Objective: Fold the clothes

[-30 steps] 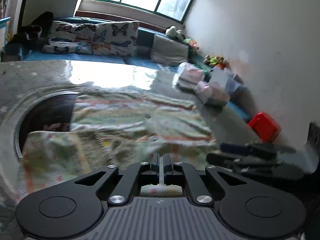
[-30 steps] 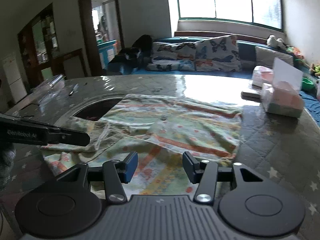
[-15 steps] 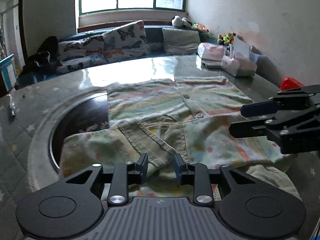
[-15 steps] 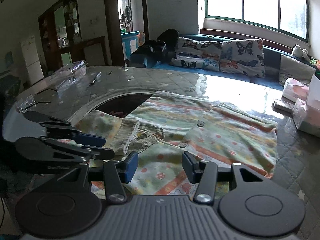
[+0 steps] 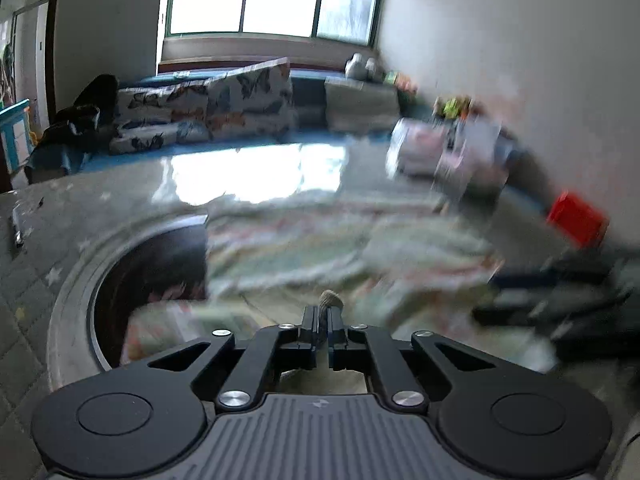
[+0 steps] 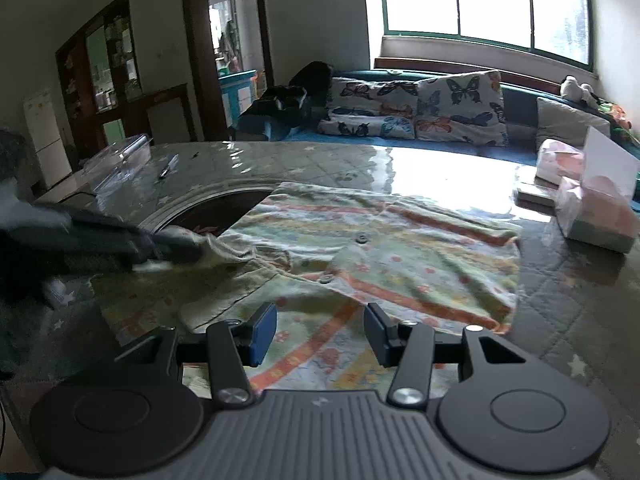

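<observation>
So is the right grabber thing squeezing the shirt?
No, the right gripper has its jaws wide apart above the flowery shirt, with nothing pinched between them.

No legible text, label or number anywhere.

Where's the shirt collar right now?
In the right wrist view the shirt collar sits left of centre, pinched in the left gripper beside the round table opening; the right gripper hovers open over the hem.
</observation>
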